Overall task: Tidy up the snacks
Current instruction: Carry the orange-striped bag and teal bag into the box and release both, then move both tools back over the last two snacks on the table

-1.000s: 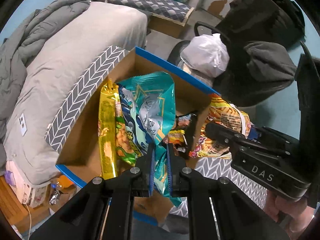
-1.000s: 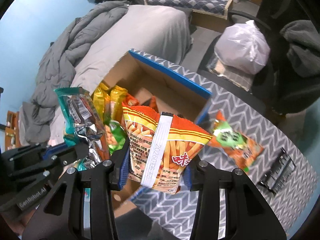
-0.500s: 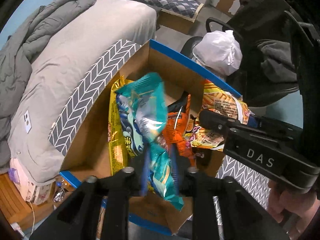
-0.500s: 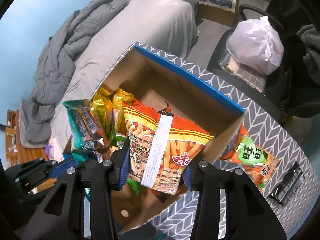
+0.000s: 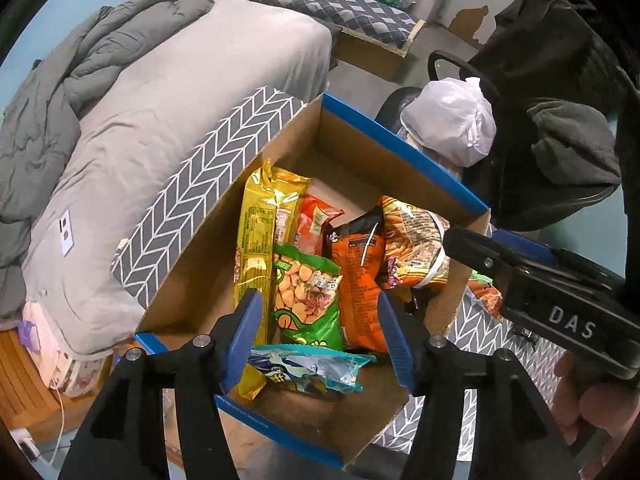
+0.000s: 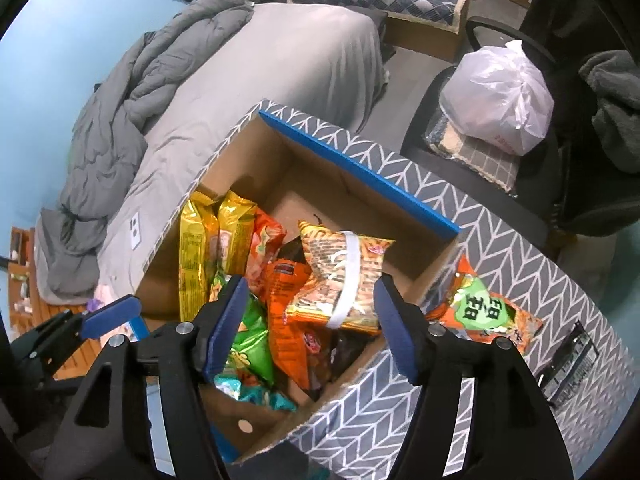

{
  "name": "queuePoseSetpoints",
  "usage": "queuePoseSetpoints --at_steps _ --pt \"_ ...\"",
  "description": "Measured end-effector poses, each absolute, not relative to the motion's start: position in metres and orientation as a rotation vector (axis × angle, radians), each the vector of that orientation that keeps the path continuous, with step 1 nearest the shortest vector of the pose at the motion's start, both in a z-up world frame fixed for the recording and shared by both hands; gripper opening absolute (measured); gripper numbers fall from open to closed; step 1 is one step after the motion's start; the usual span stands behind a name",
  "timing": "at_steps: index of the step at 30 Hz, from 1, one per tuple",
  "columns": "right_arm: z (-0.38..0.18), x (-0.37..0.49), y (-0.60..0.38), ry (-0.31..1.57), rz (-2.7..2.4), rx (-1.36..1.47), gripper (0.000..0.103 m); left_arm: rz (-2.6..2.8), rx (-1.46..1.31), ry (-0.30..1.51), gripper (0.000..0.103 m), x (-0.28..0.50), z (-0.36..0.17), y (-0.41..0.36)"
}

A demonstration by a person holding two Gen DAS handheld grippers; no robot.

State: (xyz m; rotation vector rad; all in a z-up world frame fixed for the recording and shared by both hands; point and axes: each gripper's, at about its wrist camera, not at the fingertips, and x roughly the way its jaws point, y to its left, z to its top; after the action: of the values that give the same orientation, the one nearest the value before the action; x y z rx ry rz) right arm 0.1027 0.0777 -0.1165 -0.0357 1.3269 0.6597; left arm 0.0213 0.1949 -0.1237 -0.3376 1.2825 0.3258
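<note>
An open cardboard box (image 5: 400, 148) (image 6: 352, 164) with blue edges holds several snack bags. My left gripper (image 5: 320, 334) hovers above it with its jaws opening and nothing between the pads; the teal bag (image 5: 308, 370) it dropped lies in the box below. My right gripper (image 6: 306, 322) hangs over the box too, jaws opening, and the orange fries bag (image 6: 344, 280) (image 5: 416, 248) has fallen free onto the other bags. One orange and green bag (image 6: 488, 312) lies outside on the chevron cloth.
A chevron-patterned table (image 6: 460, 380) bears the box. A bed (image 5: 192, 92) with a grey duvet stands to the left. A black chair (image 6: 500, 148) with a white plastic bag (image 6: 496, 100) sits behind. A dark object (image 6: 568, 368) lies at the table's right edge.
Both grippers opened and let go: the teal bag dropped from the left into the box, and the fries bag fell from the right onto the pile. The right gripper shifted over the box.
</note>
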Motion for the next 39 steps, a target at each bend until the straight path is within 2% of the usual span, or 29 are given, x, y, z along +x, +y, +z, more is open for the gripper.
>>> queuePoseSetpoints --at_steps 4,6,35,39 --pt "-0.111 0.100 0.067 1.314 0.641 -0.041 0.072 0.318 -0.341 1.278 0.063 0.020 -0.118 0.189" --pt "-0.109 0.098 0.061 1.309 0.632 -0.045 0.073 0.314 -0.337 1.273 0.068 0.020 -0.114 0.184" --pt "-0.128 0.084 -0.115 1.372 0.347 0.054 0.075 0.136 -0.162 1.360 0.069 0.055 -0.126 0.052" --pt "-0.133 0.085 -0.141 1.380 0.305 0.072 0.076 0.119 -0.138 1.375 0.074 0.065 -0.132 0.033"
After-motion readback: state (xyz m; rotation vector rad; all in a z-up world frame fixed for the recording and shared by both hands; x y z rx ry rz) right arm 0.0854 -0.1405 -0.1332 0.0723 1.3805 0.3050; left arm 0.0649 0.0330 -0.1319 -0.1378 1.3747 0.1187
